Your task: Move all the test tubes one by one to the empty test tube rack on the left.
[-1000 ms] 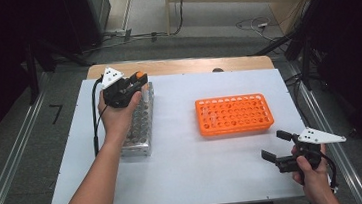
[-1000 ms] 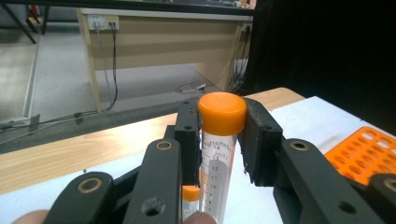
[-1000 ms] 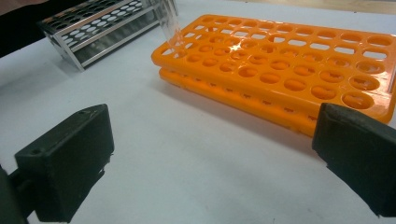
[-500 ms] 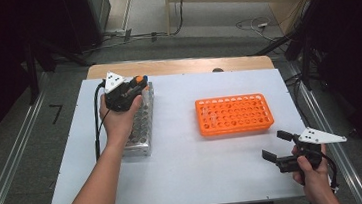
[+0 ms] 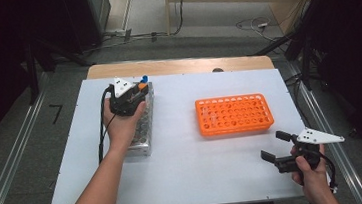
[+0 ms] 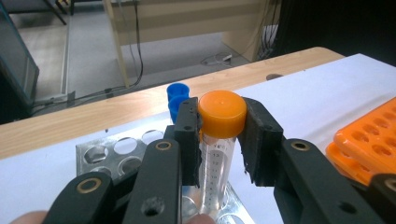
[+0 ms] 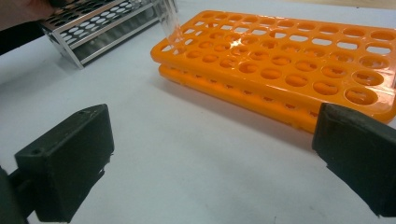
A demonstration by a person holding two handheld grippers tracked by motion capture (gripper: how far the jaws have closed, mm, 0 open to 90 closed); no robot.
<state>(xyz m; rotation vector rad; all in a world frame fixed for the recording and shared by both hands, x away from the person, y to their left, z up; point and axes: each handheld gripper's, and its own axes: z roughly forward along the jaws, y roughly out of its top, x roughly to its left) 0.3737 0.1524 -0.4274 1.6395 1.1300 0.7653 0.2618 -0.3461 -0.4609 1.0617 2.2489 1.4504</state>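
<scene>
White table (image 5: 191, 181), left claw (image 6: 219, 126) clamped on orange-capped tube (image 6: 219, 140), right claw (image 7: 210, 163) apart

tube (image 6: 215, 158) foot behind jaws, orange rack (image 7: 299, 65) cropped

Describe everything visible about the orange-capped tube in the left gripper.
The orange-capped tube is a clear plastic tube with printed graduation marks and a smooth, round orange screw cap. It stands upright, clamped just below and at the cap between the black pads of the left gripper. Its lower end reaches down to the metal rack, beside a blue-capped tube.
</scene>
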